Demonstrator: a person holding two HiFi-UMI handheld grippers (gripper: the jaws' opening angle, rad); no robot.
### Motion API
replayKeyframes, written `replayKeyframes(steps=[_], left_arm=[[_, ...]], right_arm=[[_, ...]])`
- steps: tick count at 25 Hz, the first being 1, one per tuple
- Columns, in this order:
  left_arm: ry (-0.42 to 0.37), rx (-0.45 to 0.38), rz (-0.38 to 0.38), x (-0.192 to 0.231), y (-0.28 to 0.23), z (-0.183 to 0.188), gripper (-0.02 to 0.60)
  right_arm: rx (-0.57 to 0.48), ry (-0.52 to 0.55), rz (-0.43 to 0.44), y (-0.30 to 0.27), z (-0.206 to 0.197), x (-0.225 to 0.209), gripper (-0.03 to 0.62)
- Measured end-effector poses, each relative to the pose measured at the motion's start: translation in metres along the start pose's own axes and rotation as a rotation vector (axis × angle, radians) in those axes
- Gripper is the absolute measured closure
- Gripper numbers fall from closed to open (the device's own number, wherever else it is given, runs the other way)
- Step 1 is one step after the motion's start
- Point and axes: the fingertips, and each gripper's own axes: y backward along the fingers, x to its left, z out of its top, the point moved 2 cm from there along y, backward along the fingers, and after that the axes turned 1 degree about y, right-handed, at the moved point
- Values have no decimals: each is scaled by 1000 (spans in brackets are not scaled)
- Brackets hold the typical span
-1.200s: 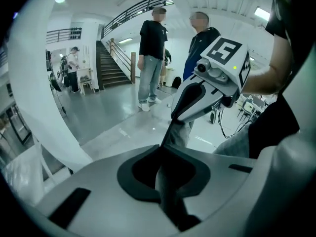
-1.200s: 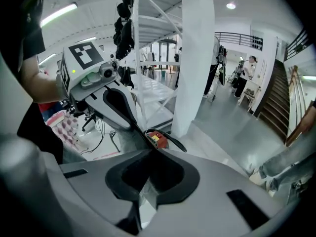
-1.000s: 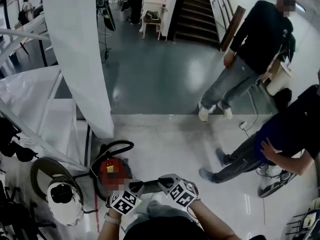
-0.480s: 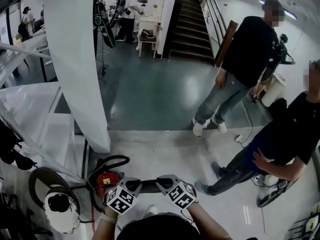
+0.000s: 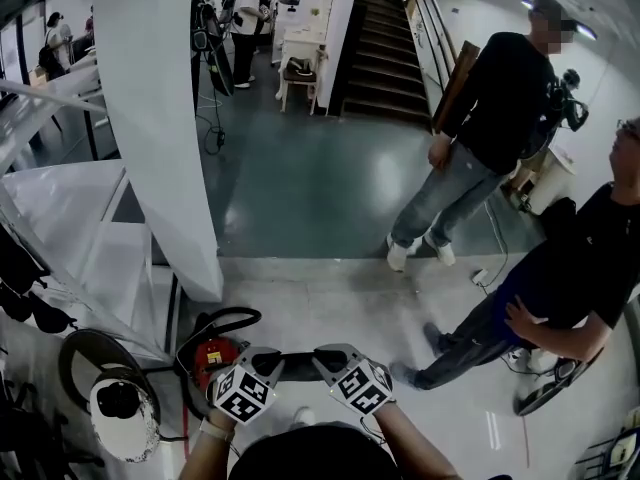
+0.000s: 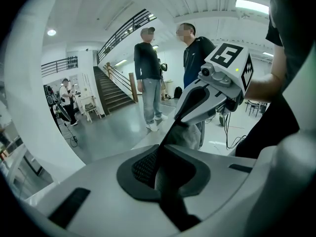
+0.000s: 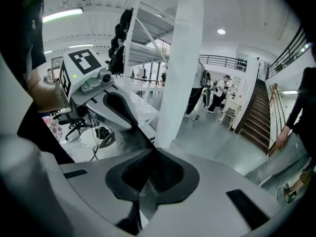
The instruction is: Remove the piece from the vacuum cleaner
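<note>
Here, at the lower left of the head view, a red vacuum cleaner (image 5: 212,352) sits on the pale floor by the foot of a white pillar (image 5: 165,118), its black hose (image 5: 228,315) looped above it. Just right of it, at bottom centre, the left gripper (image 5: 265,368) and the right gripper (image 5: 328,364) face each other, each clenched on one end of a dark piece (image 5: 295,366) held level between them. Each gripper view shows its jaws pinched on that piece, which runs across to the other gripper. A staircase (image 5: 385,28) rises at top centre. At upper right a person in jeans (image 5: 490,118) stands on the grey floor; another person (image 5: 570,278) leans in at the right edge.
</note>
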Motion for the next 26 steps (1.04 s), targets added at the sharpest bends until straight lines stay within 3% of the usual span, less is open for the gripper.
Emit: replayKeyframes(steps=[26], left_arm=[[20, 16, 29, -24, 9, -15, 541]], right_arm=[[-10, 16, 15, 8, -14, 28, 551]])
